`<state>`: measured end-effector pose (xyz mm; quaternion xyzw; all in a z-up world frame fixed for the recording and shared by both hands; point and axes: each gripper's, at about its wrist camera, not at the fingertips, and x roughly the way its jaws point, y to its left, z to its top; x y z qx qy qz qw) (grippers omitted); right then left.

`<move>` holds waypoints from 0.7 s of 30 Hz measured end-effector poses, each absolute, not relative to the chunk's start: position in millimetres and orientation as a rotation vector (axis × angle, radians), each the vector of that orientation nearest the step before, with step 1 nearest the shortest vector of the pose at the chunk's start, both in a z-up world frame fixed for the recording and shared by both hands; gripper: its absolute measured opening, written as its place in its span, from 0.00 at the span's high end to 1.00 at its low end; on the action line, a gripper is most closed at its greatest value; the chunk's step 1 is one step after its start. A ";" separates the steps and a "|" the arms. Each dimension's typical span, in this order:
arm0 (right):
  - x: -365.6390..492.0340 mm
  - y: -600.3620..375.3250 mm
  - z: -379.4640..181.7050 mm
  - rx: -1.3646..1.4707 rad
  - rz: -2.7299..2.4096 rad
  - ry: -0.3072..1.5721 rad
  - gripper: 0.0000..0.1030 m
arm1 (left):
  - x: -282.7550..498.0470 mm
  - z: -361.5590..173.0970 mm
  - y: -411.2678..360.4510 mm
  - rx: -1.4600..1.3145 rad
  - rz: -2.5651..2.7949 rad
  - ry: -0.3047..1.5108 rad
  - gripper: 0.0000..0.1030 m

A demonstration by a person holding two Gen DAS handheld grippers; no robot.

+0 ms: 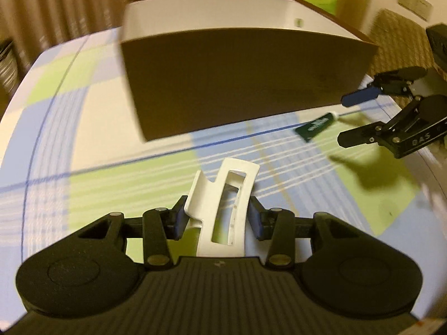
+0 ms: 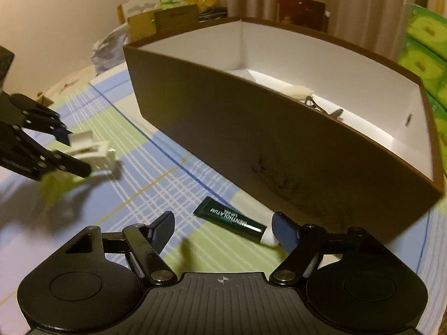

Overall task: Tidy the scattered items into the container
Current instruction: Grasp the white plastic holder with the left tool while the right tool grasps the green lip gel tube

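The left gripper (image 1: 218,217) has its jaws clamped on a white plastic clip (image 1: 223,206), angled down over the checked cloth (image 1: 111,178). The right gripper (image 2: 223,230) tilts down too, jaws apart around a dark green tube (image 2: 229,219) that lies untouched against the brown box (image 2: 251,145). Inside the box, small items (image 2: 310,97) sit on its white floor.

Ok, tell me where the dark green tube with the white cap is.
The dark green tube lies on the checked cloth below the brown box, between the right gripper's open jaws.
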<state>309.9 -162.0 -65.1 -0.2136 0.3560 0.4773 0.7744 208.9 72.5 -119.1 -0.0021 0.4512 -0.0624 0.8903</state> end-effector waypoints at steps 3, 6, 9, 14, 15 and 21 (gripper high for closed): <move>307.9 -153.9 -76.1 -0.523 1.043 0.757 0.33 | 203.3 -118.6 78.2 -0.032 -0.101 0.942 0.62; 306.2 -151.6 -82.3 -0.543 1.059 0.779 0.40 | 199.3 -117.3 80.6 -0.050 -0.095 0.943 0.62; 307.4 -152.7 -82.4 -0.503 1.075 0.834 0.51 | 193.6 -116.0 81.8 -0.054 -0.090 0.945 0.62; 288.8 -150.1 -81.0 -0.531 1.109 0.864 0.53 | 193.4 -115.8 81.4 -0.072 -0.084 0.945 0.62; 285.8 -148.6 -81.3 -0.534 1.111 0.868 0.53 | 192.9 -115.3 81.5 -0.075 -0.085 0.944 0.62; 296.2 -145.2 -80.0 -0.436 0.967 0.903 0.53 | 196.7 -115.6 79.6 -0.092 -0.070 0.948 0.62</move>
